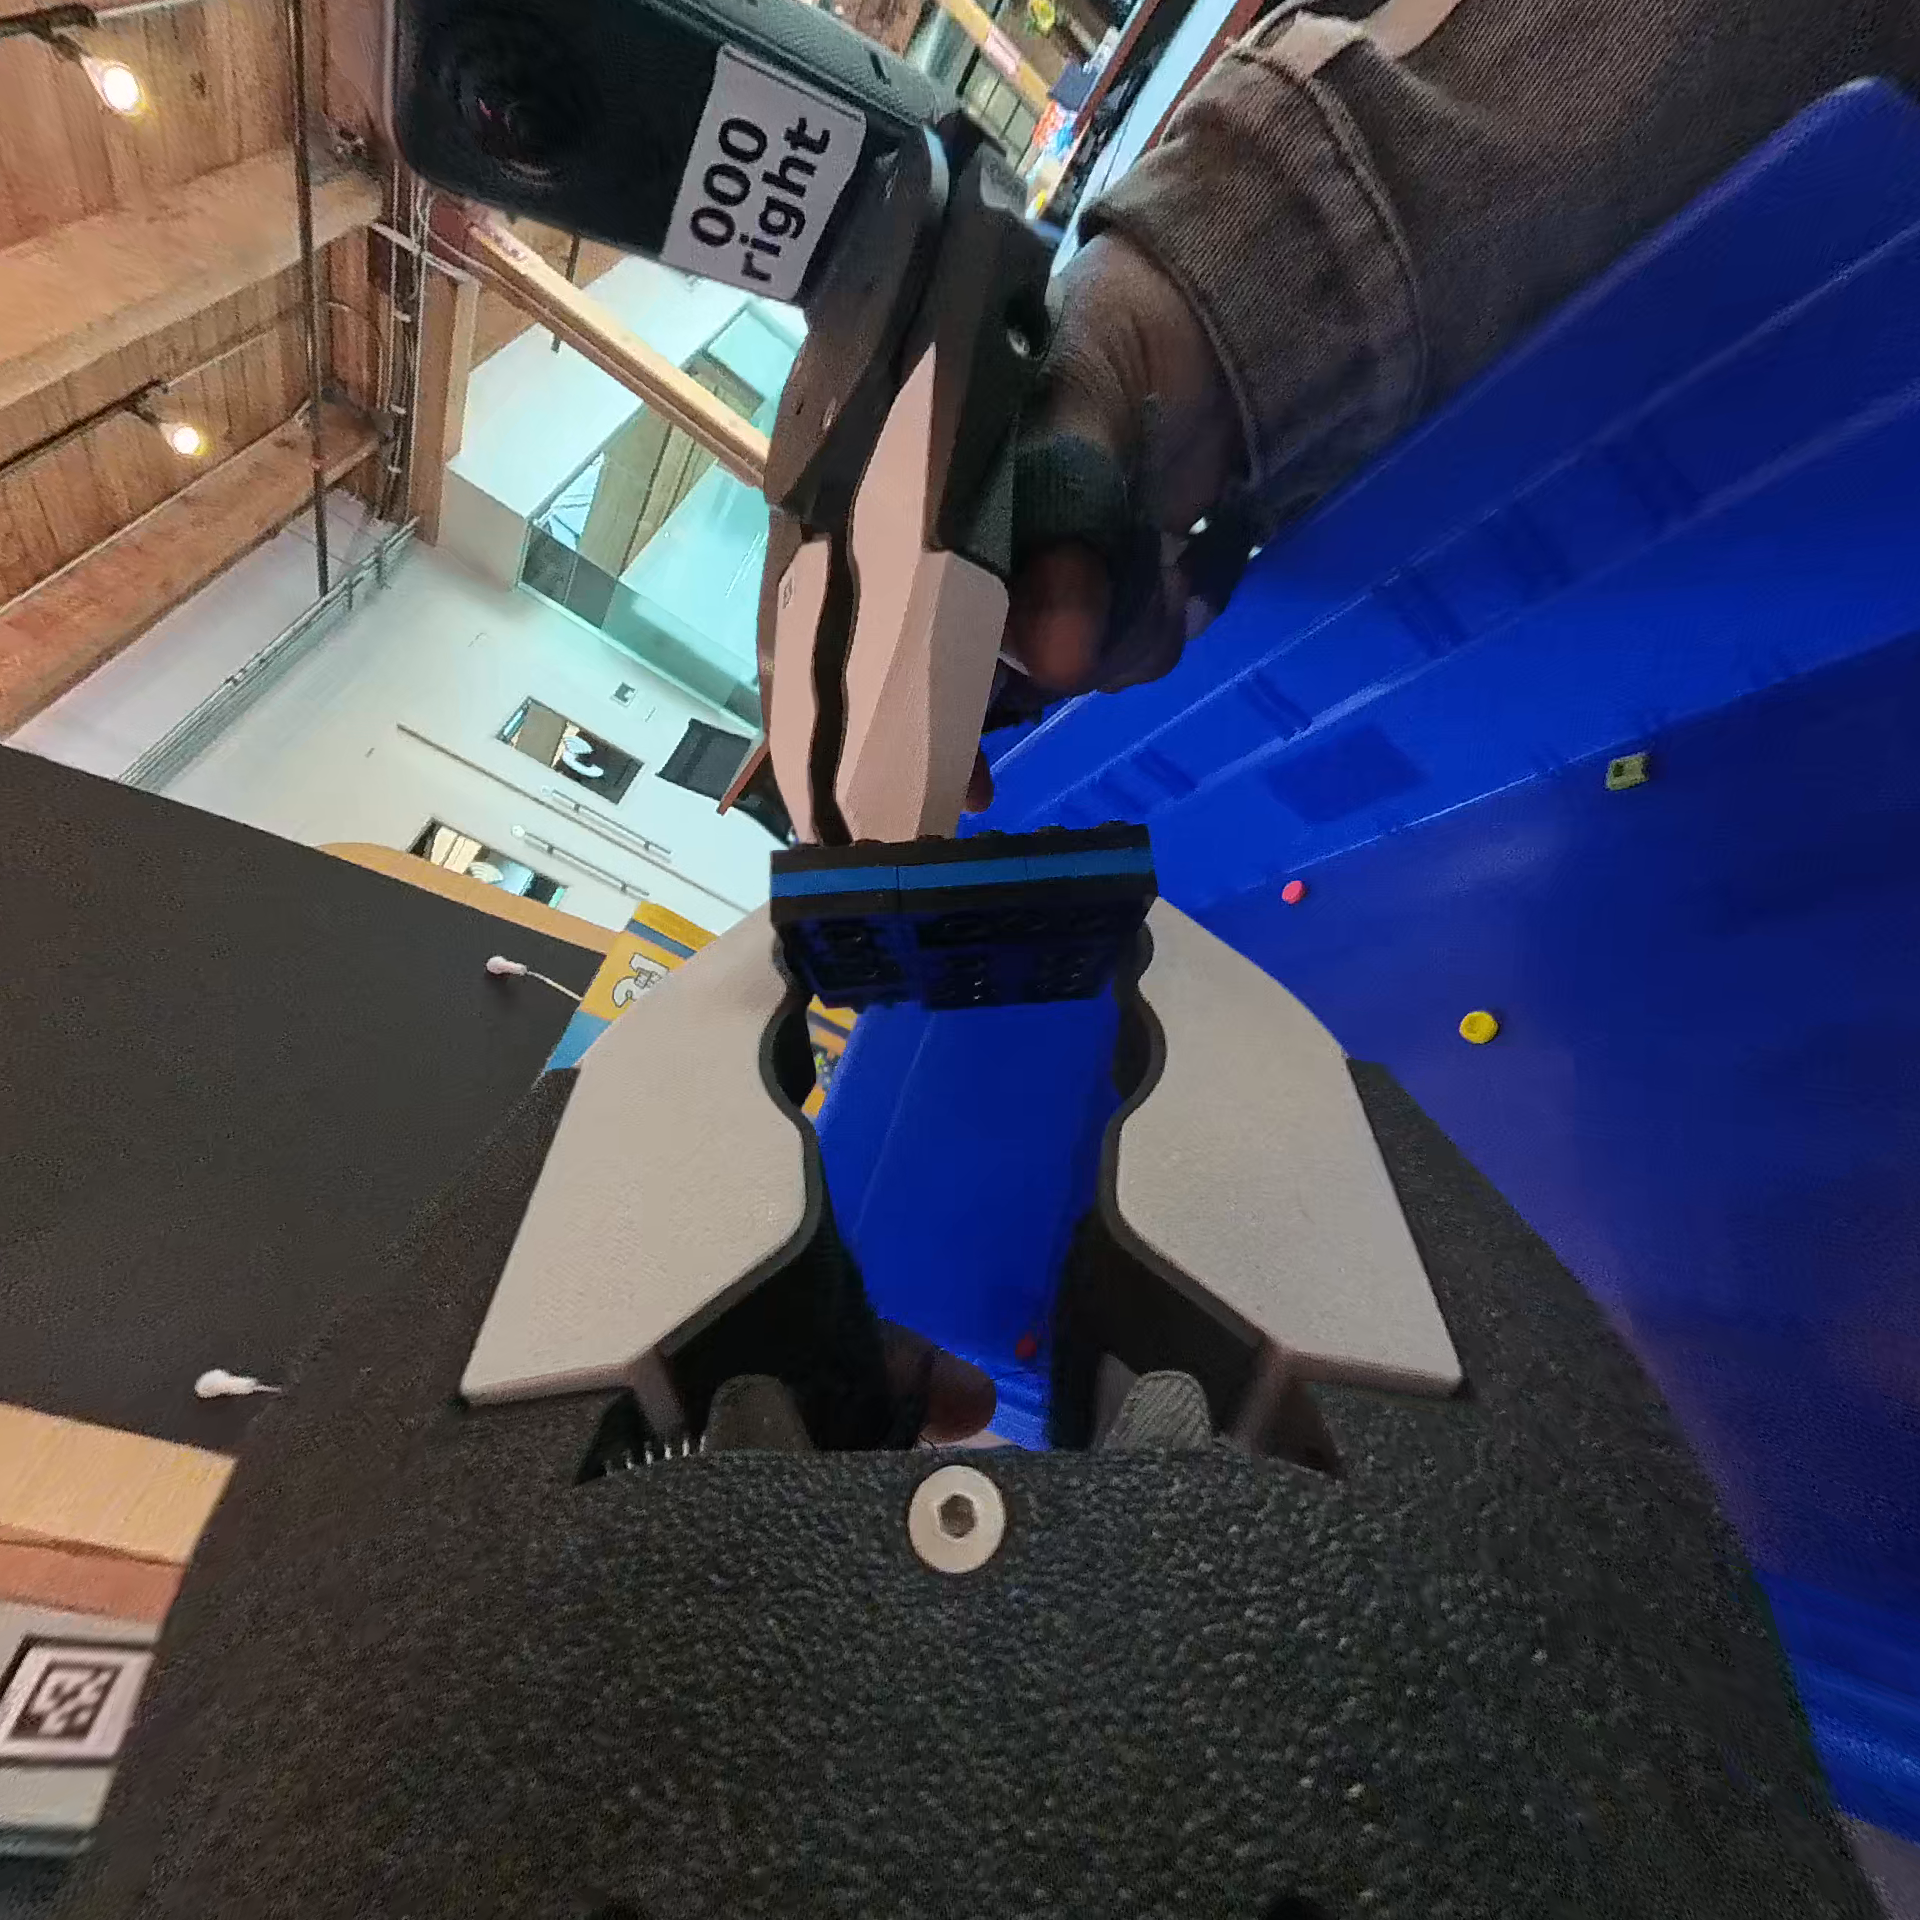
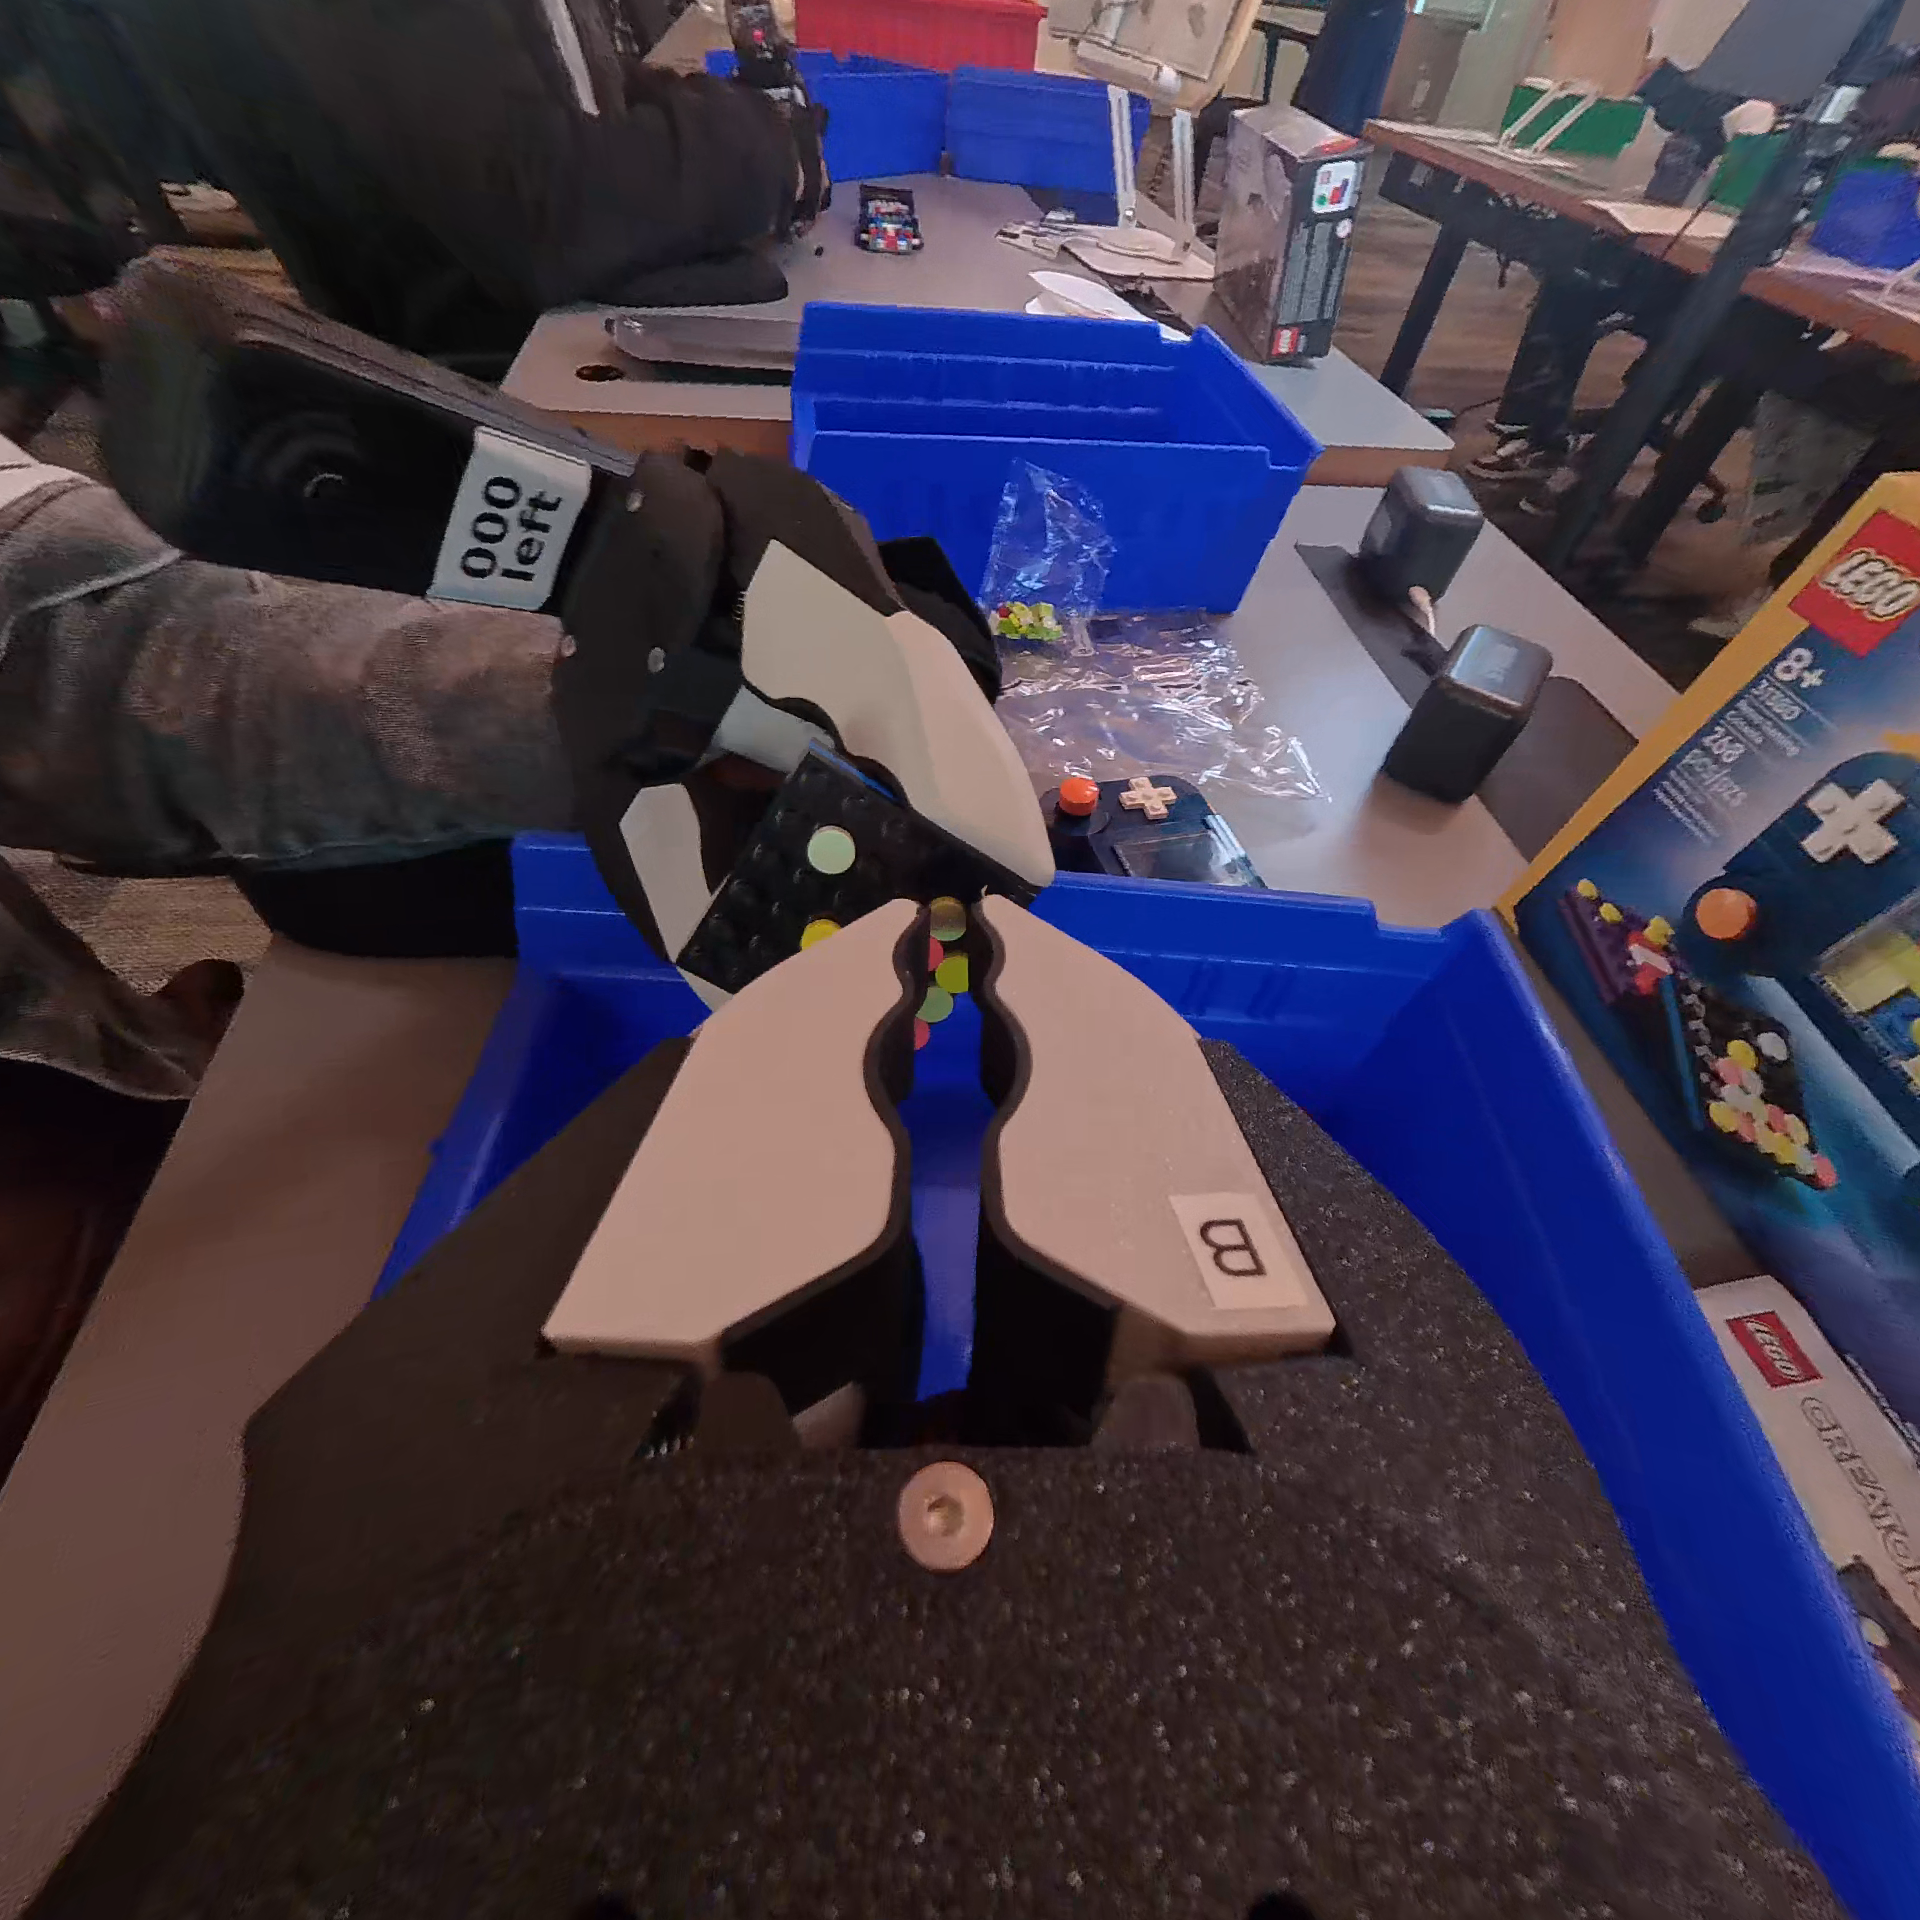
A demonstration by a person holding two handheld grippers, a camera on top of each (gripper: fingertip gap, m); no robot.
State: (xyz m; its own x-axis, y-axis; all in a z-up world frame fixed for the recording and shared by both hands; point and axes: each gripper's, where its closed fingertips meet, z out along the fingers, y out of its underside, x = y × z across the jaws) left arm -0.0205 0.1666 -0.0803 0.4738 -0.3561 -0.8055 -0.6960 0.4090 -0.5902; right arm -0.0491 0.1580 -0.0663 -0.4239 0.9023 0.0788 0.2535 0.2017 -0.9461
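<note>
My left gripper (image 1: 961, 935) is clamped across the short edges of a black-and-blue brick plate (image 1: 961, 914), holding it in the air above the blue bin (image 1: 1558, 727). Seen from the right wrist, that plate (image 2: 821, 883) carries small round tiles (image 2: 831, 850) in green, yellow and red on its studded face. My right gripper (image 2: 948, 925) has its fingers nearly together at the plate's top edge; I think a round tile sits between the tips, but the gap is too narrow to be sure, so I cannot say whether it grips anything. The plate looks light and rigid, though made of joined layers that could split apart if twisted, so the edge hold seems the safest. The tiles are tiny, smooth and probably slippery. Loose pieces lie on the bin floor, including a yellow stud (image 1: 1477, 1027).
</note>
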